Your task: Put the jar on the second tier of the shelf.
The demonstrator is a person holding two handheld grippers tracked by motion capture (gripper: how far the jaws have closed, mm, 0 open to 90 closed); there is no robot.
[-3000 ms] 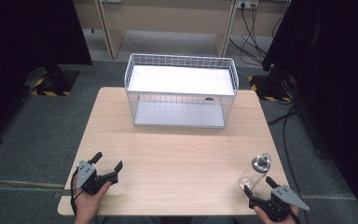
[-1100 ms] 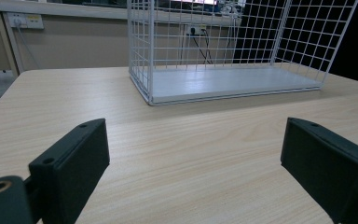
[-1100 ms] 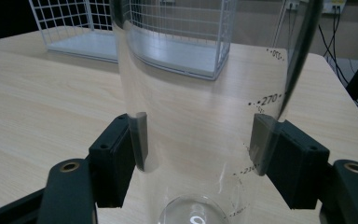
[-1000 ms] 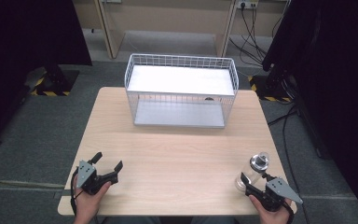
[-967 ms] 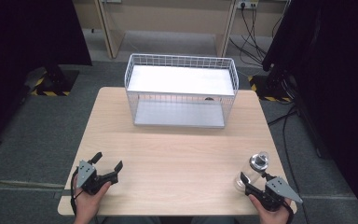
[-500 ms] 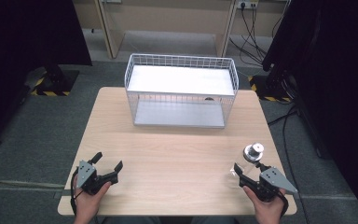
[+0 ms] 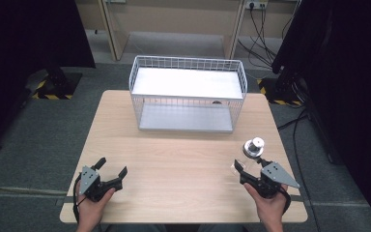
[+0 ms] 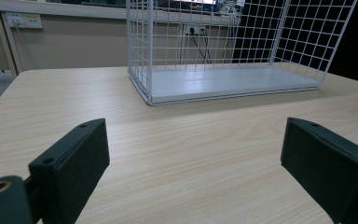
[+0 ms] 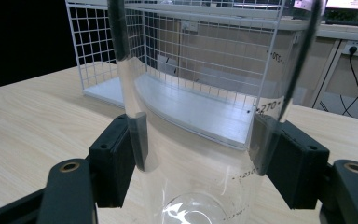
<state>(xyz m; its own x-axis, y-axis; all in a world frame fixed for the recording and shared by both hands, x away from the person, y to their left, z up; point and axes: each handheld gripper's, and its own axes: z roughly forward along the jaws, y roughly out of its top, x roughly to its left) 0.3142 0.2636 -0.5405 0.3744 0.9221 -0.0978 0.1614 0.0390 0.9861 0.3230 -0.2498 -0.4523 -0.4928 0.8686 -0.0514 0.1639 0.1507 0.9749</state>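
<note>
Right gripper [image 7: 245, 170]: clamped on a clear bottle [image 9: 200, 140], pads pressed on its wall.
Change: bottle lifted since a second ago, carried toward 11 o'clock, nearer the basket [image 7: 188, 94].
Meaning: transfer judged under way.
Left gripper [image 7: 110, 170]: jaws apart, empty, unmoved.

A white wire basket [image 7: 187, 99] stands at the far edge of the wooden worktop [image 7: 174, 159], about midway between its far corners, open at the top with a pale solid floor. Grey carpet [image 7: 38, 135] surrounds the worktop. Black-and-yellow striped bases [image 7: 53, 87] sit on the floor beyond both far corners. Cables [image 7: 258, 19] hang from a wall socket [image 7: 252, 5] behind the basket.
</note>
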